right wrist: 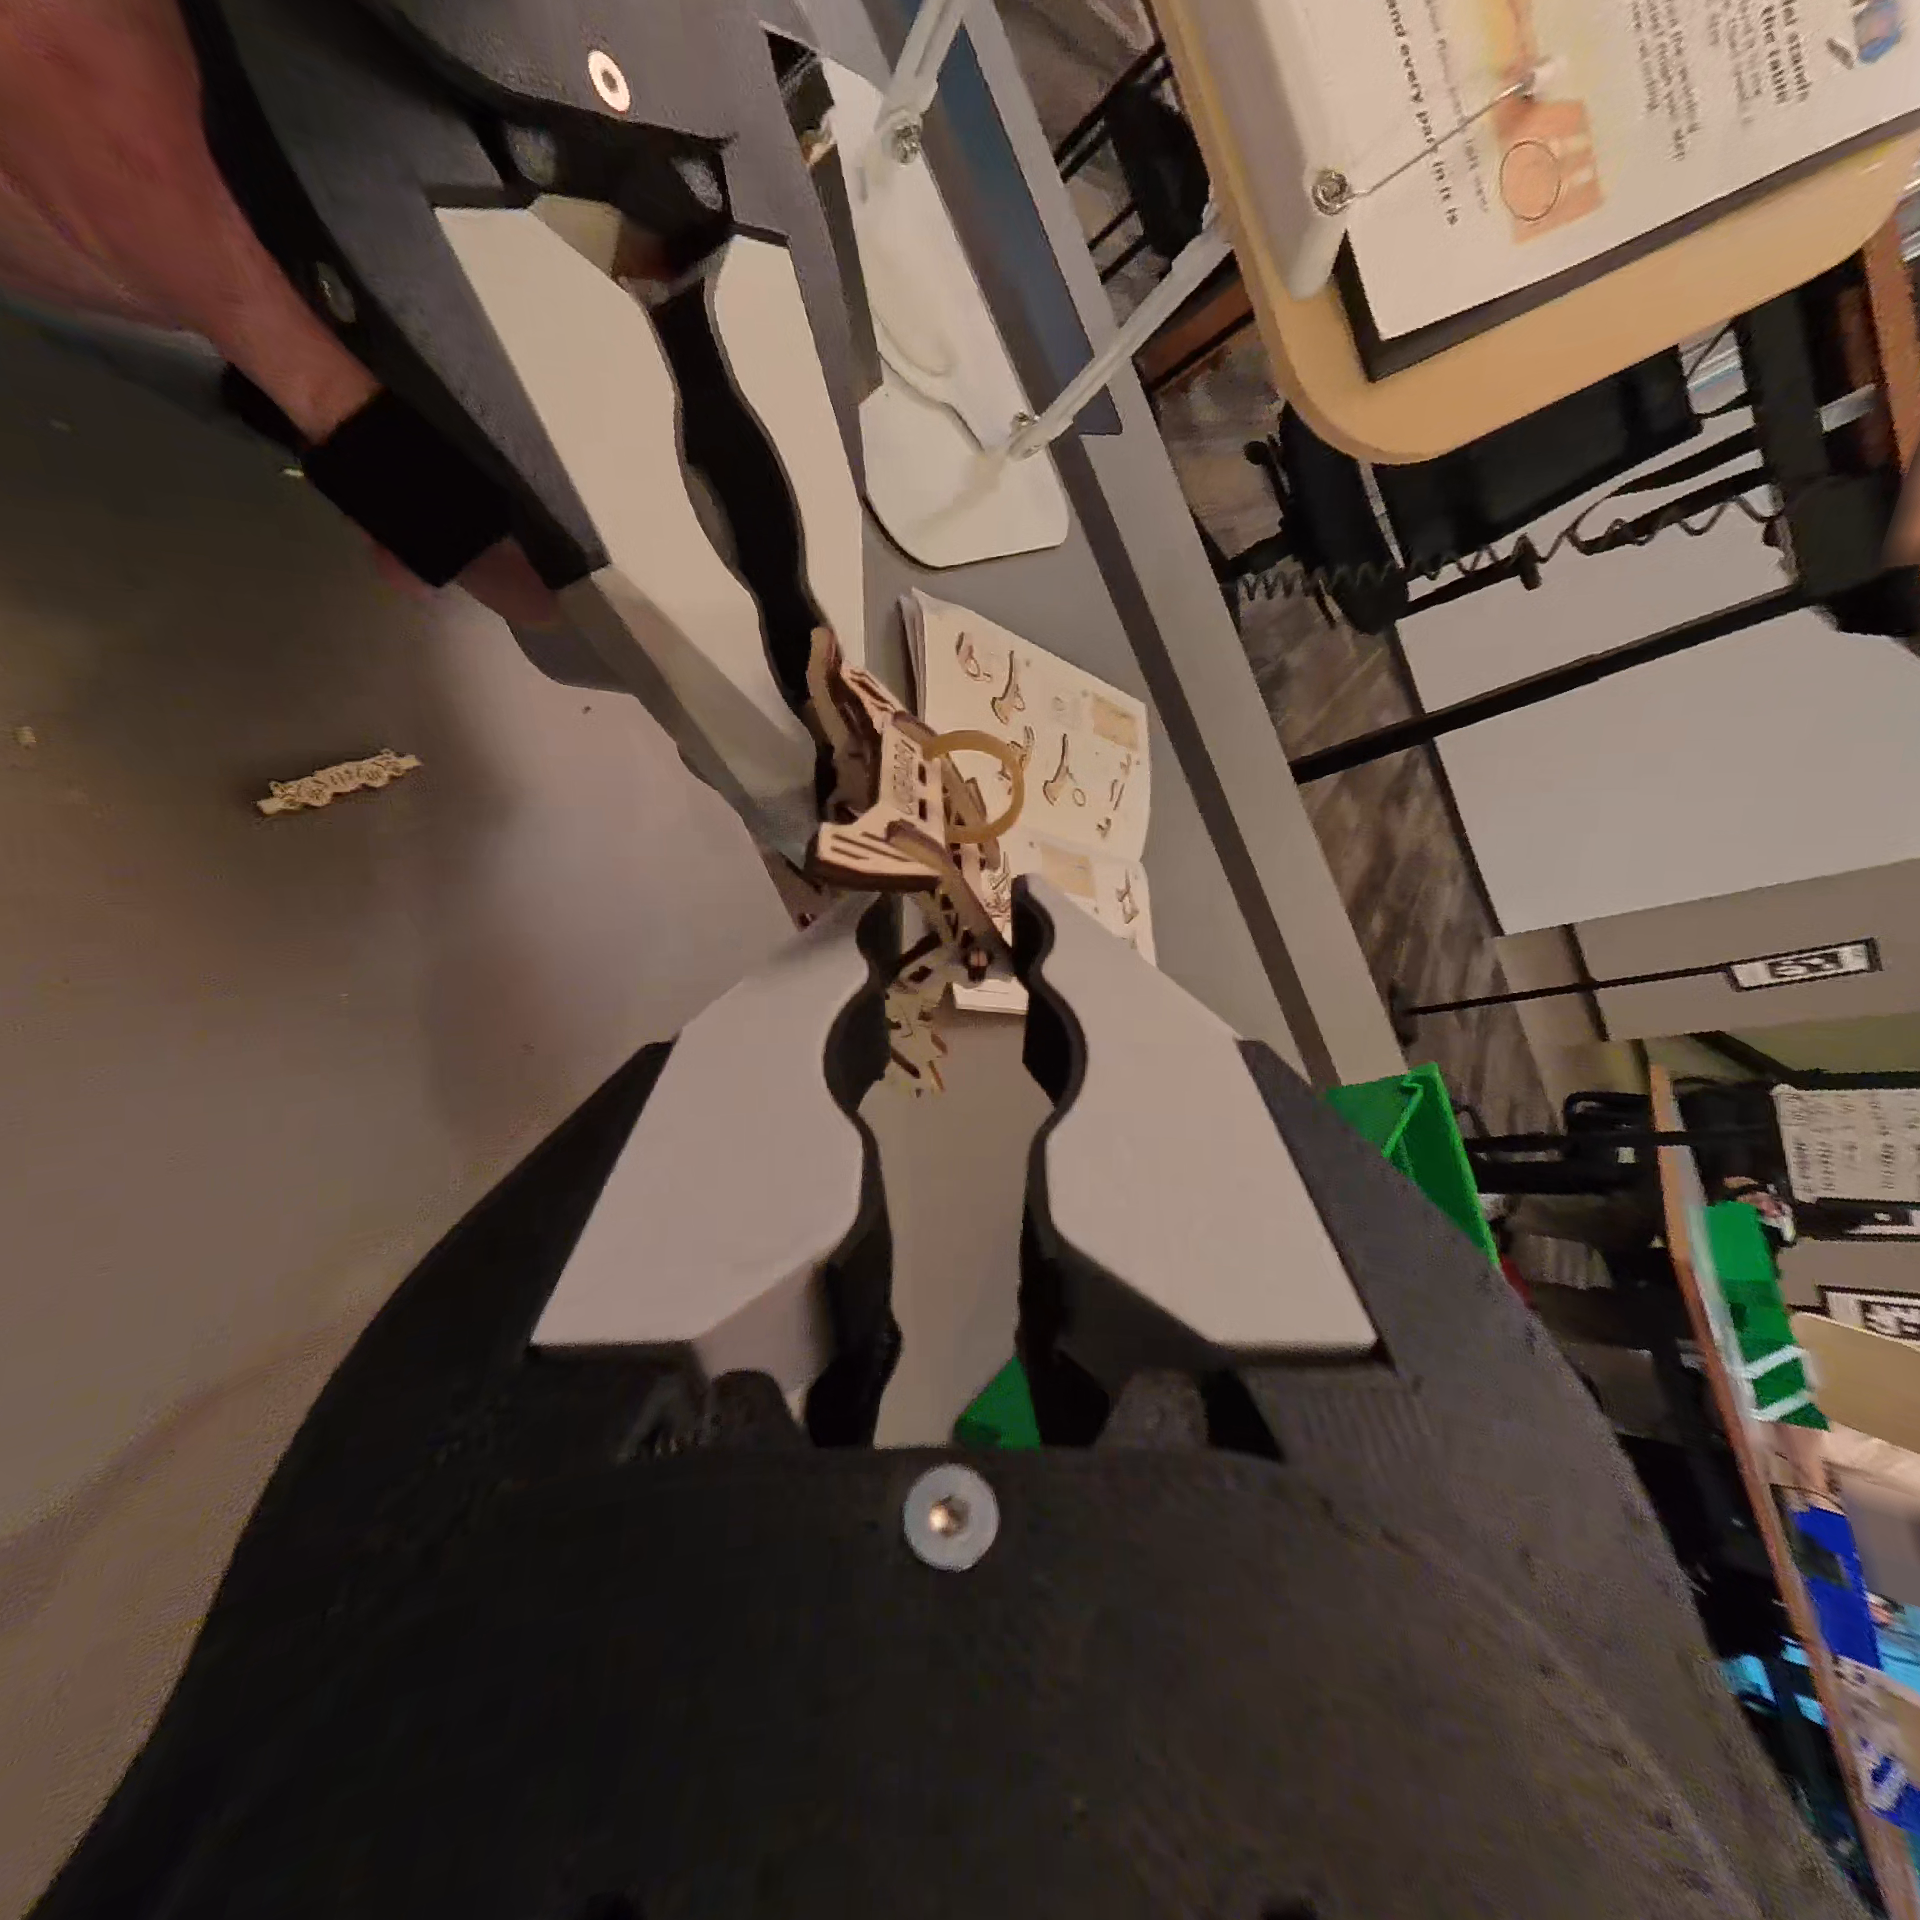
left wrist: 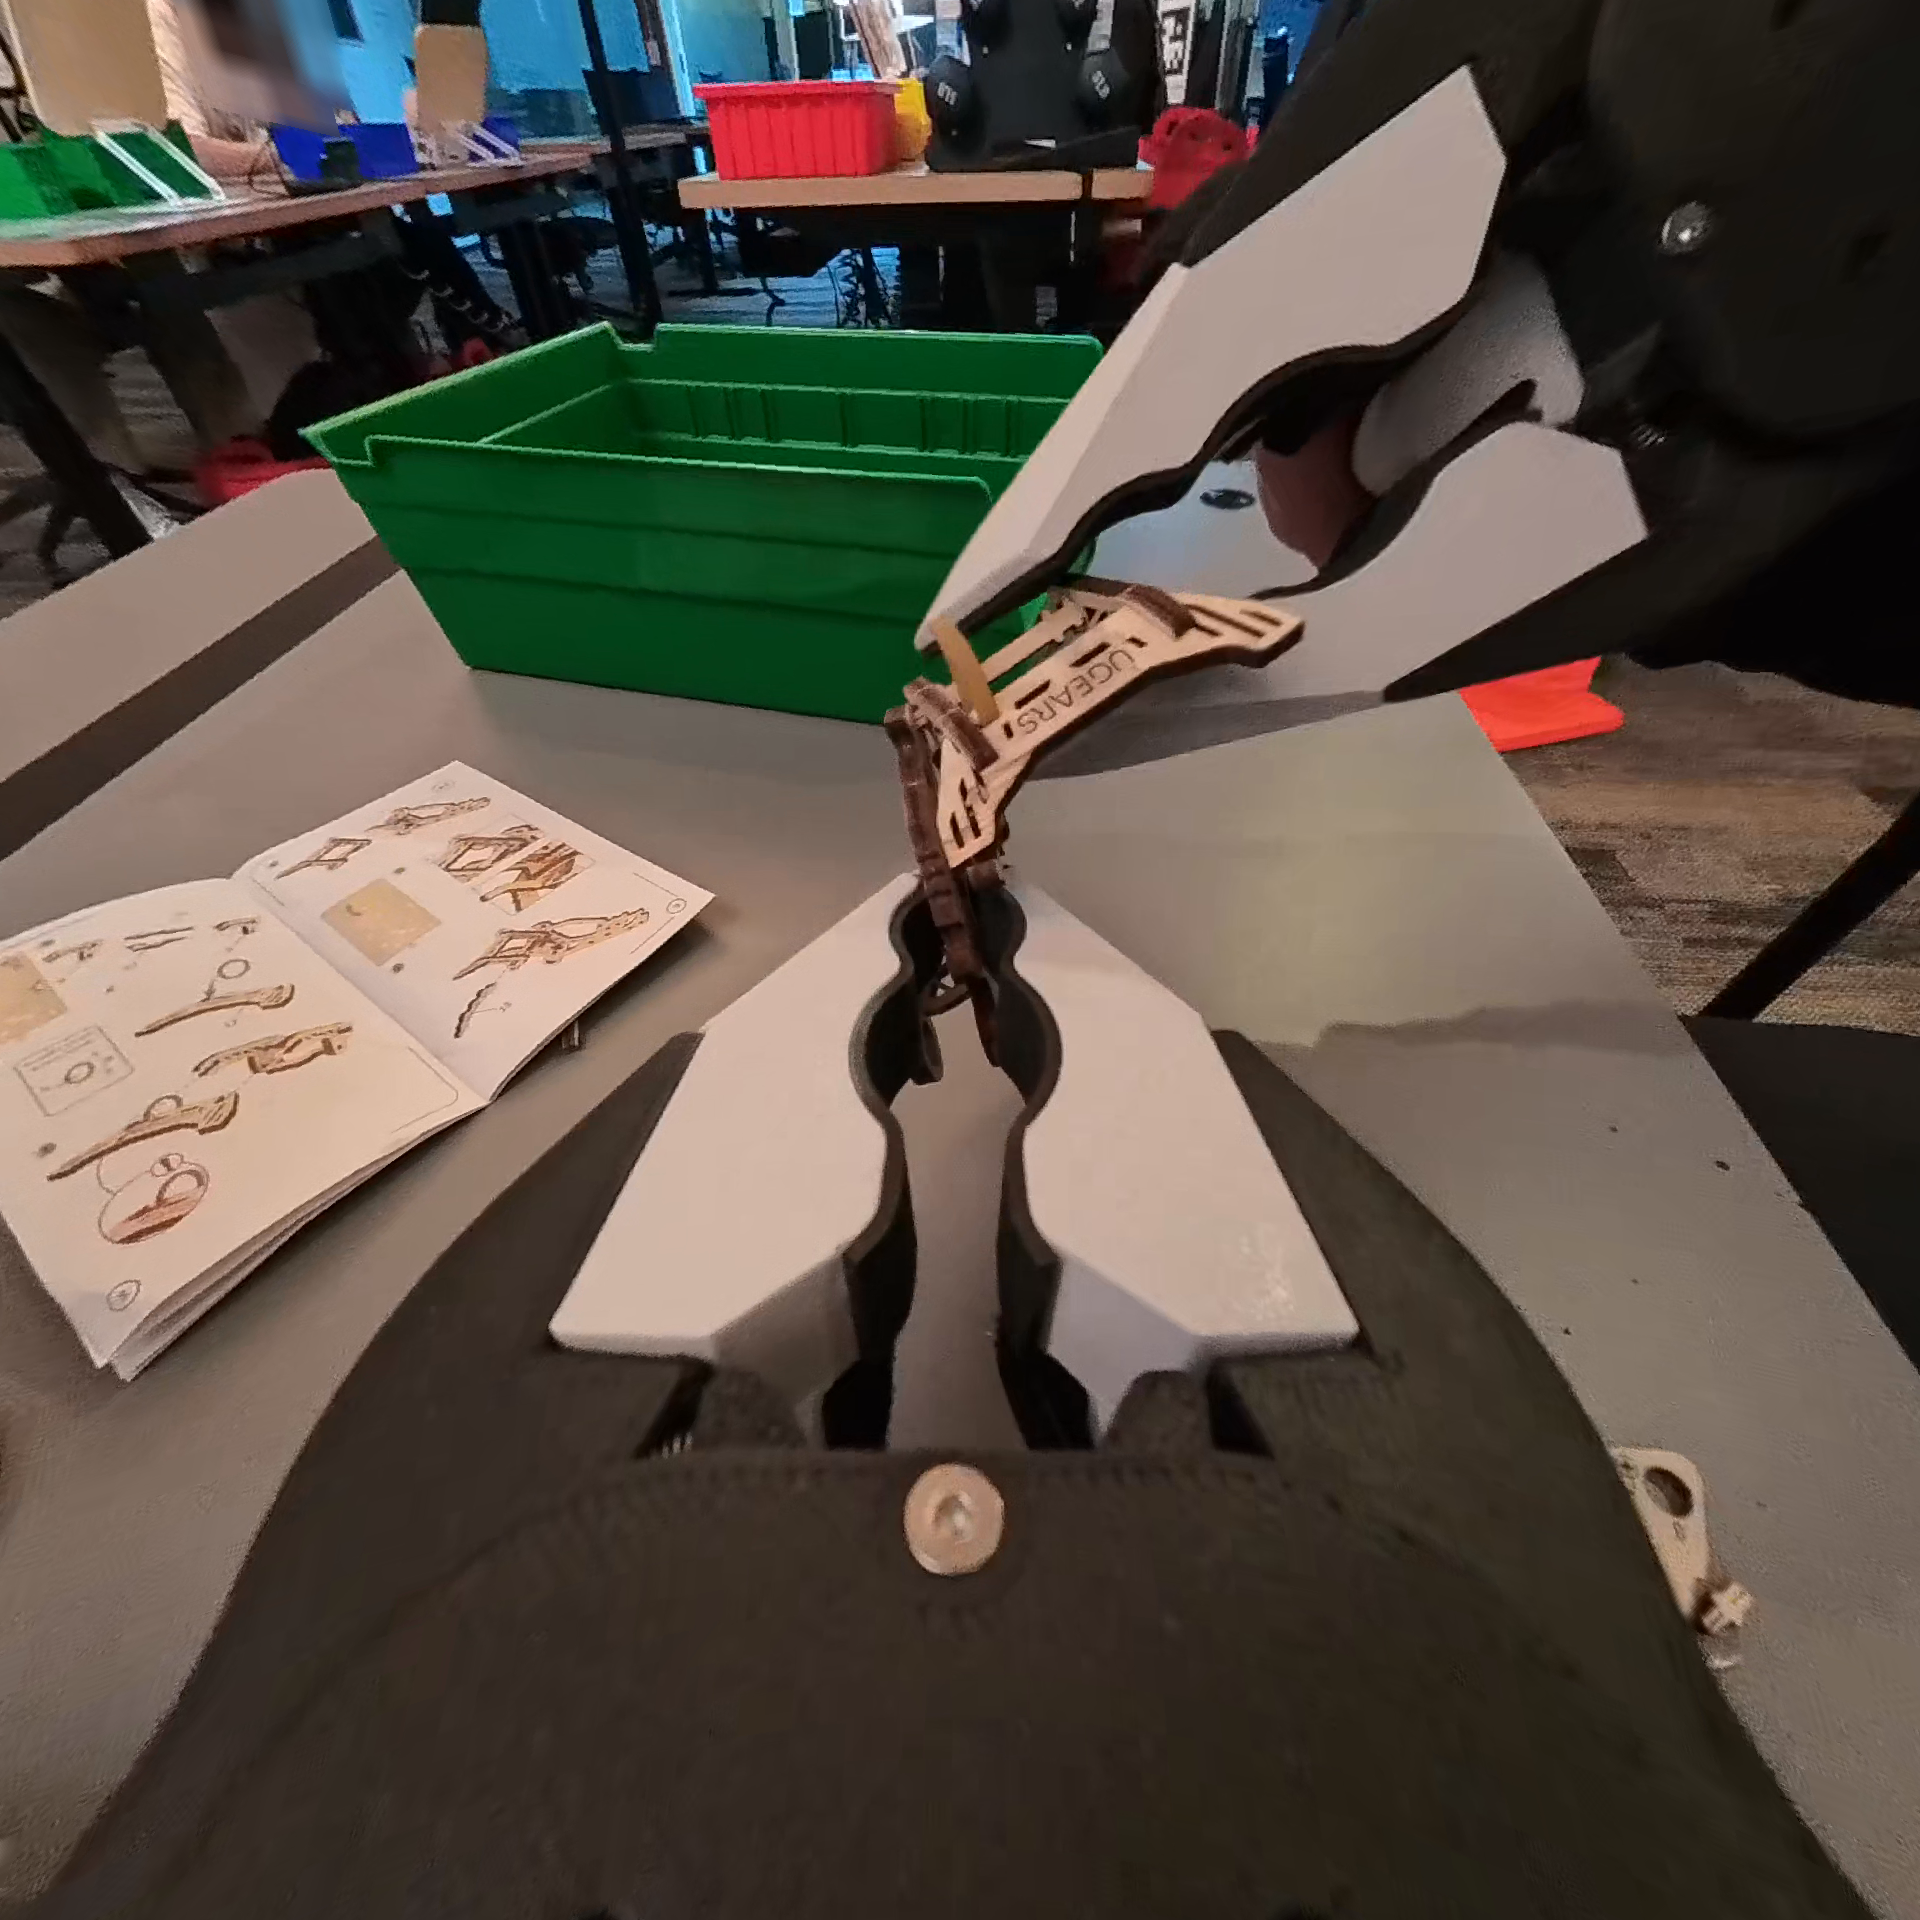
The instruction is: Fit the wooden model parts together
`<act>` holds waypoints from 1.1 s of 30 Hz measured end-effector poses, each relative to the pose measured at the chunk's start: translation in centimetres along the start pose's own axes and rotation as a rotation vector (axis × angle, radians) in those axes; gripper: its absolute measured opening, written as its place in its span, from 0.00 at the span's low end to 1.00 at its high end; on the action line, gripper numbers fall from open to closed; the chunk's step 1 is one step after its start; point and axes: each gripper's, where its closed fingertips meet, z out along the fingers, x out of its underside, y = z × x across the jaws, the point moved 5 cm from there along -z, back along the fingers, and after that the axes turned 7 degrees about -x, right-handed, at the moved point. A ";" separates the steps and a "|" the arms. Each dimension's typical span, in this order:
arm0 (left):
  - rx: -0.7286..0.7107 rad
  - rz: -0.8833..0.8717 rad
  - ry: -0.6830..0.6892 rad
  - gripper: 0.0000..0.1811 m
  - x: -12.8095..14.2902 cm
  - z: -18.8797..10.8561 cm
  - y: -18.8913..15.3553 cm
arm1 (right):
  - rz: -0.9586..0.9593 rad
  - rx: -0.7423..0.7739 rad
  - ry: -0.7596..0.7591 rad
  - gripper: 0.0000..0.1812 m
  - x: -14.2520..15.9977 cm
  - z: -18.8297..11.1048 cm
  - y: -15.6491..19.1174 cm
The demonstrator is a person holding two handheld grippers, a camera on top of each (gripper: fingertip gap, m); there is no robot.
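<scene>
A small wooden model [left wrist: 1049, 707] of pale laser-cut parts with dark edges hangs in the air between both grippers, above the grey table [left wrist: 1299, 935]. A tan rubber band [right wrist: 977, 779] loops off it. My left gripper [left wrist: 961, 904] is shut on the model's lower dark end. My right gripper [right wrist: 948, 909] is shut on the other end of the model [right wrist: 883, 790]. In the left wrist view the right gripper [left wrist: 1164, 665] comes in from the upper right. In the right wrist view the left gripper [right wrist: 816, 769] comes in from the upper left, held by a hand.
A green bin [left wrist: 675, 540] stands behind the model. An open instruction booklet [left wrist: 312, 1018] lies at the left. A loose wooden part [left wrist: 1673, 1507] lies near the table's right edge, and a loose wooden strip [right wrist: 338, 779] lies apart. A white stand base [right wrist: 956, 416] sits beyond the booklet. Left and right tips are no more than a few centimetres apart.
</scene>
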 end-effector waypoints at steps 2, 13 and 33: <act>-0.007 0.000 -0.012 0.02 -0.1 0.0 0.0 | 0.004 0.006 -0.020 0.09 -0.1 -0.2 0.0; -0.008 -0.075 -0.018 0.02 0.1 0.3 0.3 | 0.001 0.080 -0.042 0.10 -0.8 -0.8 -0.3; -0.100 -0.016 -0.046 0.03 -0.3 0.0 1.1 | 0.035 -0.147 0.268 0.21 7.5 -1.7 6.1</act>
